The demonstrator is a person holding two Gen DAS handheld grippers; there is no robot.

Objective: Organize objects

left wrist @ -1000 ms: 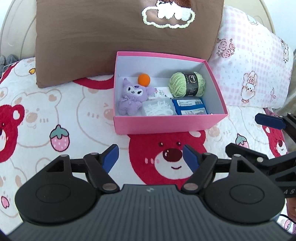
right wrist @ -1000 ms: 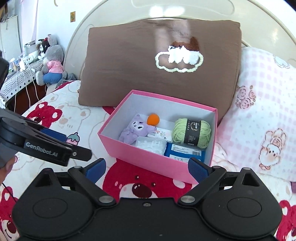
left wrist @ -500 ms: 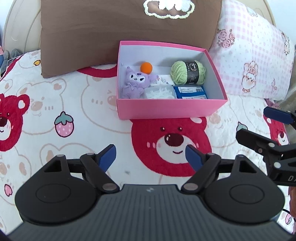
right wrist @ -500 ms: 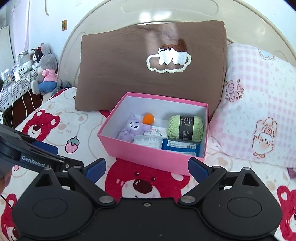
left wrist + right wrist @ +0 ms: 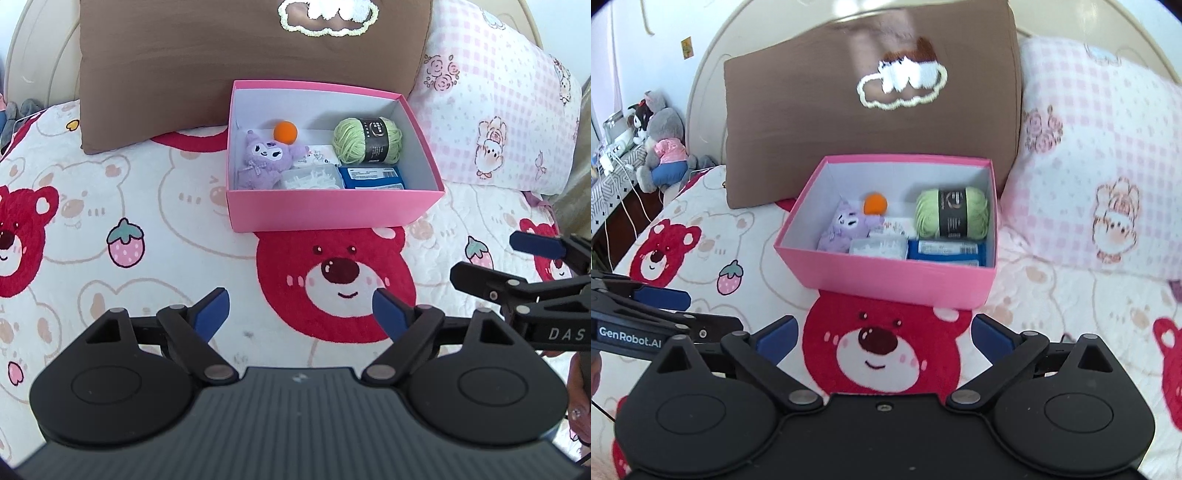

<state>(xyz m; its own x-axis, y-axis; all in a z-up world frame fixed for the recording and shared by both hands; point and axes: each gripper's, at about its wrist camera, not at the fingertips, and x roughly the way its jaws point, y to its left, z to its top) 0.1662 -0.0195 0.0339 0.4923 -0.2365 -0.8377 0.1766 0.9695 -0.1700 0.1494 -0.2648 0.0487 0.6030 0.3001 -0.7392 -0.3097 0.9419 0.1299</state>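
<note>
Pink box (image 5: 332,212) sits open on the bear-print bed cover (image 5: 155,236), its back edge against a brown pillow (image 5: 229,62), a pink checked pillow (image 5: 502,122) to its right. Inside: purple plush toy (image 5: 264,160) at left, orange ball (image 5: 285,132) behind it, green yarn skein (image 5: 367,140) at right rear, clear packet of white pieces (image 5: 312,177) front centre, blue packet (image 5: 373,177) front right, small printed white pack (image 5: 319,157) between plush and yarn. Left gripper (image 5: 301,308) hangs over the cover short of the box, jaws apart and opening, nothing between them. Right gripper (image 5: 882,338) likewise, jaws wide apart and opening, empty.
</note>
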